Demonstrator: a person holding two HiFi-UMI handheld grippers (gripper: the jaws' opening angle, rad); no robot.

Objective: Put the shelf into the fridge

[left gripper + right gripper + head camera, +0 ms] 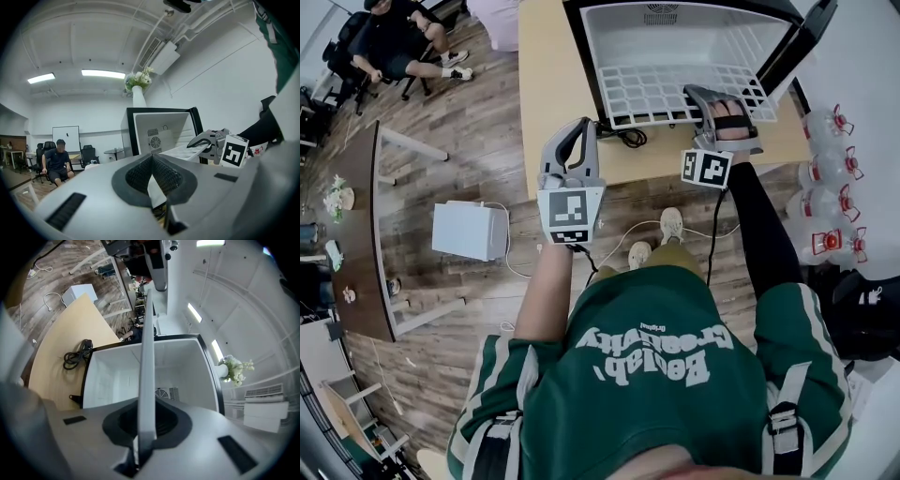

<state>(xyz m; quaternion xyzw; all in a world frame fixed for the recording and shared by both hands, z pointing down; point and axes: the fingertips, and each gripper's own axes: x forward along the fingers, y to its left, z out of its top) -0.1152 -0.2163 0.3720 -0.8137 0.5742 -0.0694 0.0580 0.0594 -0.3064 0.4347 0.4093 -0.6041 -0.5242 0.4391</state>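
The right gripper (712, 98) is clamped on the front edge of the shelf (656, 89). The left gripper (577, 131) has its jaws together on nothing. In the head view the shelf lies partly inside the open fridge (609, 37), with its front still out over the table (553, 84). The right arm reaches forward with its gripper about level. The left forearm is bent, and its gripper hangs near the table edge, left of the fridge and apart from the shelf. The left gripper view shows its pads meeting, with the fridge and the held shelf ahead to the right. In the right gripper view the shelf runs edge-on between the pads, straight toward the back wall. To finish well, I would keep the shelf flat, set both side edges on the same wall ledges and push straight in without twisting. The left gripper could steady the free corner.
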